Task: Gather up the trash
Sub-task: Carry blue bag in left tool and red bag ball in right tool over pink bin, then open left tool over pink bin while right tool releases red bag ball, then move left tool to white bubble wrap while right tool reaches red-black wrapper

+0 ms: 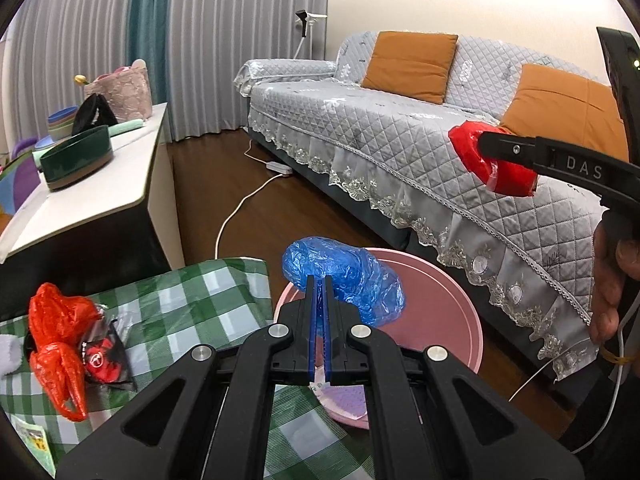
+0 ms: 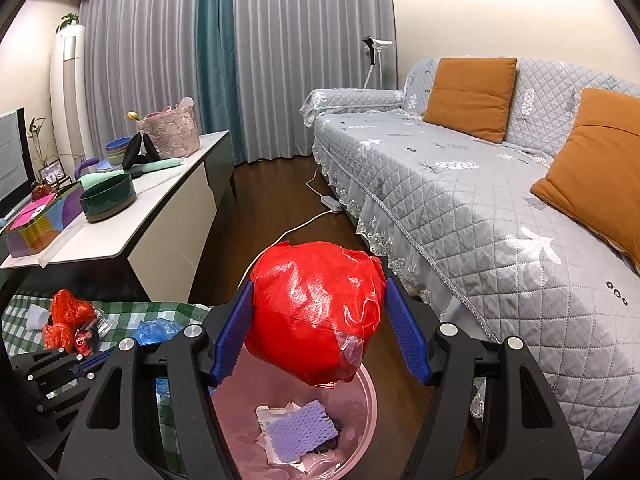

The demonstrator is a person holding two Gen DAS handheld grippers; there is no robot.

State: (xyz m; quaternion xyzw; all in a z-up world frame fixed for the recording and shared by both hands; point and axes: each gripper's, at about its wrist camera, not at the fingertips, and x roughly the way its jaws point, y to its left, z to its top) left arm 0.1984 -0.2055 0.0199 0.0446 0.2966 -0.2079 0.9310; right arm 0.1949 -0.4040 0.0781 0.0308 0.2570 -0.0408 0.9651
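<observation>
My left gripper [image 1: 319, 280] is shut on a crumpled blue plastic bag [image 1: 348, 282], held over the near rim of the pink bin [image 1: 448, 292]. My right gripper [image 2: 320, 308] is shut on a red taped ball of trash [image 2: 314, 312], held above the pink bin [image 2: 370, 404]; it shows in the left wrist view [image 1: 494, 164] up at the right. The bin holds a purple sponge [image 2: 302, 430] and paper scraps. Orange plastic bags [image 1: 60, 340] and a red-black wrapper [image 1: 105, 358] lie on the green checked cloth [image 1: 192, 304] at the left.
A grey quilted sofa [image 1: 400, 136] with orange cushions runs along the right. A white low table [image 1: 80, 196] with a green bowl and clutter stands at the left. A white cable and power strip [image 1: 280, 168] lie on the wooden floor between them.
</observation>
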